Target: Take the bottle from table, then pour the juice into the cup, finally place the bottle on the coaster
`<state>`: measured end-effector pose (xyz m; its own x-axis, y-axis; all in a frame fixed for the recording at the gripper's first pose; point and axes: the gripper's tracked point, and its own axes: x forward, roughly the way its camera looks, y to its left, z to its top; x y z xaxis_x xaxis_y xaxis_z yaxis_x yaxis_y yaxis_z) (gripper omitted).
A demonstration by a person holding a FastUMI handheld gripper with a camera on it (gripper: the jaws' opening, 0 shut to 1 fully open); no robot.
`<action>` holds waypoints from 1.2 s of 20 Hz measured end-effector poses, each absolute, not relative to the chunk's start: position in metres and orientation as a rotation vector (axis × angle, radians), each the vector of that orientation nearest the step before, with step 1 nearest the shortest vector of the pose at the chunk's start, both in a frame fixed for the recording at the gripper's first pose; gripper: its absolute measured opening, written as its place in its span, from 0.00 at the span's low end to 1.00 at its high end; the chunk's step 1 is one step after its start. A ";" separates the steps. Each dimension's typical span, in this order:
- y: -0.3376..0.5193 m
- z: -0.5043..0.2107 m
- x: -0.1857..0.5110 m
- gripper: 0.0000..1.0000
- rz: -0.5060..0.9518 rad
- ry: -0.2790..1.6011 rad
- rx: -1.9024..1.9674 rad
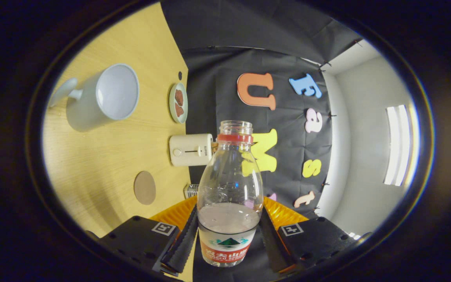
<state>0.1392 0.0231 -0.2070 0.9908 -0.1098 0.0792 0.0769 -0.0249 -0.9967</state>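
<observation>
A clear plastic bottle [229, 196] with a red neck ring, no cap and a red and white label stands between my two fingers, and my gripper [227, 239] is shut on its lower part. Pale juice fills only the lower part, level with the fingers. The view is rolled, so the wooden table [100, 164] stands to the side of the bottle. A white cup [106, 94] with a handle sits far beyond the fingers, its mouth facing me and its inside looking empty. A round brown coaster [145, 187] lies flat on the table, nearer to the fingers than the cup.
A cream toaster [191, 149] stands at the table's back edge by the bottle's neck. A small plate [178, 103] with brown pieces sits beyond it, near the cup. Black cloth forms the booth wall behind; a white wall with a bright light panel [397, 145] lies past it.
</observation>
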 end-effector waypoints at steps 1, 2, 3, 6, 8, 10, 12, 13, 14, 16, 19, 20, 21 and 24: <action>0.025 -0.207 0.138 0.82 -0.147 0.030 -1.615; 0.028 -0.207 0.138 0.82 -0.144 0.033 -1.639; 0.029 -0.208 0.136 0.82 -0.143 0.038 -1.656; 0.035 -0.212 0.132 0.82 -0.136 0.034 -1.682; 0.043 -0.212 0.133 0.82 -0.134 0.013 -1.705; 0.049 -0.209 0.133 0.82 -0.139 -0.008 -1.747; 0.054 -0.210 0.133 0.82 -0.141 -0.023 -1.797; 0.056 -0.211 0.132 0.82 -0.141 -0.029 -1.817; 0.058 -0.211 0.131 0.82 -0.142 -0.036 -1.830; 0.061 -0.210 0.129 0.82 -0.143 -0.053 -1.840; 0.061 -0.208 0.127 0.82 -0.154 -0.071 -1.852; 0.061 -0.208 0.126 0.82 -0.154 -0.073 -1.853; 0.062 -0.209 0.129 0.82 -0.152 -0.075 -1.853; 0.064 -0.208 0.128 0.82 -0.158 -0.085 -1.858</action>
